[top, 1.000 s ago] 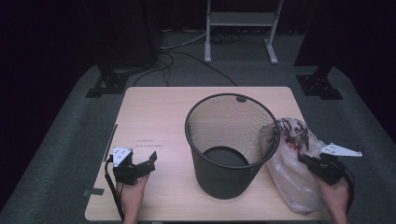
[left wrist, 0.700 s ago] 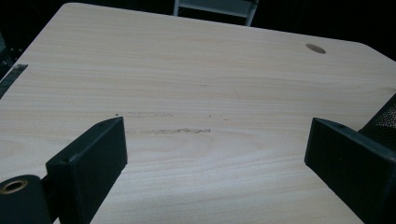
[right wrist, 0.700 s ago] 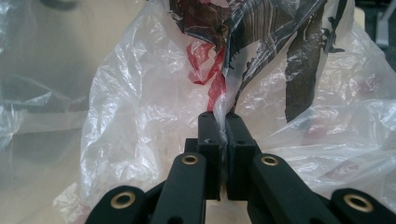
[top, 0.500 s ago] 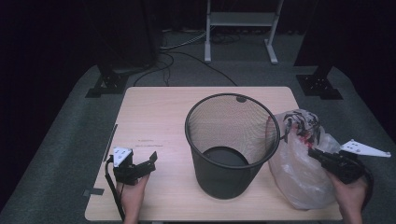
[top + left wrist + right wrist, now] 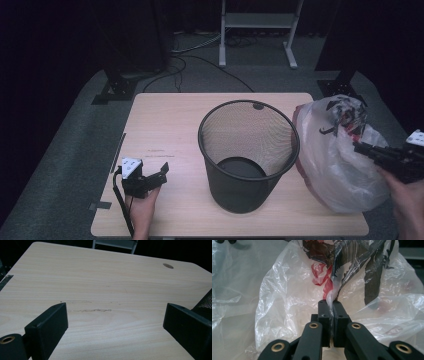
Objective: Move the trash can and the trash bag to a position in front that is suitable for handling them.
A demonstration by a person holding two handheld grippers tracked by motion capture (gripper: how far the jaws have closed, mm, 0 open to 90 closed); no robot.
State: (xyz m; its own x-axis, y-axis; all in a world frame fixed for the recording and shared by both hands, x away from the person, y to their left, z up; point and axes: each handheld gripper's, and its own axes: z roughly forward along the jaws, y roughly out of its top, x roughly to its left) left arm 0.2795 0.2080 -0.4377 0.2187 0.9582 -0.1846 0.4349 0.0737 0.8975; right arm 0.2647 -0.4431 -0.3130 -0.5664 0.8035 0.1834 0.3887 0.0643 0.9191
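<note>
A clear plastic bag (image 5: 336, 155) with black and red print bulges at the table's right edge, beside a black mesh wastebasket (image 5: 248, 152) that stands upright in the middle. My right gripper (image 5: 361, 148) is shut on a fold of the plastic bag (image 5: 294, 297); in the right gripper view the two jaws of my right gripper (image 5: 331, 303) pinch the film between them. My left gripper (image 5: 164, 171) rests on the table at the front left, held by a hand, open and with nothing in it. In the left gripper view my left gripper (image 5: 115, 320) has wide-apart jaws over bare wood.
The light wooden table (image 5: 165, 125) has a round cable hole (image 5: 168, 265) near its far edge. A white shelf frame (image 5: 255, 25) and black stand feet (image 5: 117, 90) are on the grey carpet behind. The basket's mesh wall (image 5: 205, 305) is just right of the left gripper.
My right gripper has pulled outward to the right with the bag's film, spreading the bag wider beside the basket. The left gripper has stayed still.
</note>
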